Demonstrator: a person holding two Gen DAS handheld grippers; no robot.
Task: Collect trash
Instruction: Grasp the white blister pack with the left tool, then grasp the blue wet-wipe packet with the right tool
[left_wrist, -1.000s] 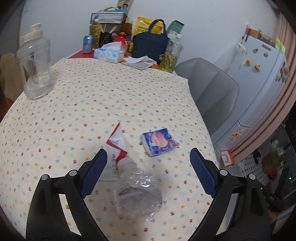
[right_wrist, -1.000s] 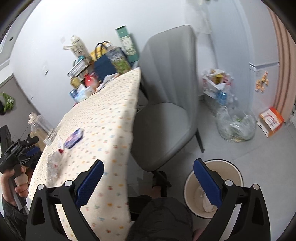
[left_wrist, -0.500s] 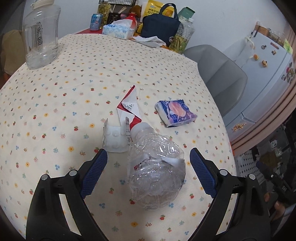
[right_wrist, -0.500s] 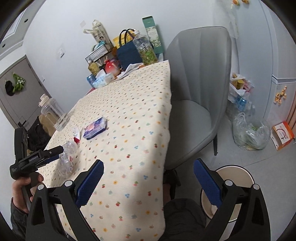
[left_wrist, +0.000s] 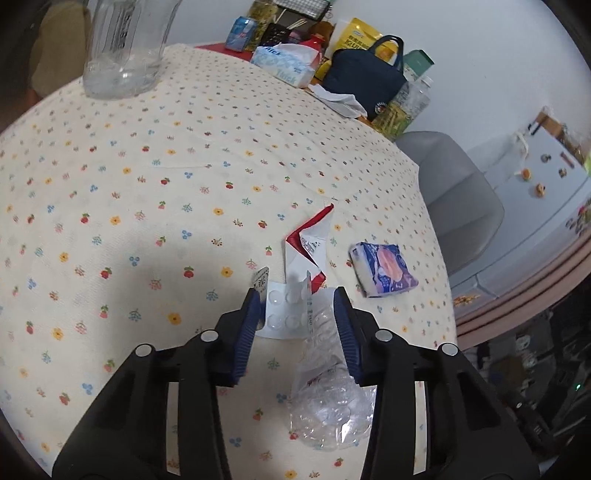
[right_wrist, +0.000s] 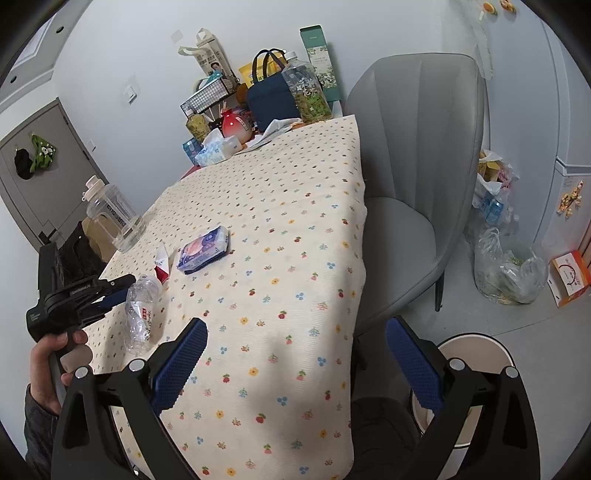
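Note:
In the left wrist view my left gripper (left_wrist: 295, 325) is low over the flowered tablecloth (left_wrist: 147, 206), its jaws closing. Between them lie a white blister pack (left_wrist: 282, 317) and the neck of a crushed clear plastic bottle (left_wrist: 328, 406). The pads stand right at their outer edges. Just beyond lie a torn red and white carton (left_wrist: 306, 247) and a blue tissue pack (left_wrist: 384, 269). In the right wrist view my right gripper (right_wrist: 295, 362) is open with nothing between its fingers, over the table's near edge. There the left gripper (right_wrist: 110, 291) shows beside the bottle (right_wrist: 140, 314).
A clear jug (left_wrist: 122, 48) stands at the far left. Bags, a tissue box and bottles crowd the far end (right_wrist: 258, 107). A grey chair (right_wrist: 406, 184) stands to the table's right. A round bin (right_wrist: 476, 339) and a full plastic bag (right_wrist: 506, 273) are on the floor.
My left gripper has sunk toward the table and its jaws have come in from wide open around the blister pack and bottle neck. The right gripper has swung from the floor side over the table.

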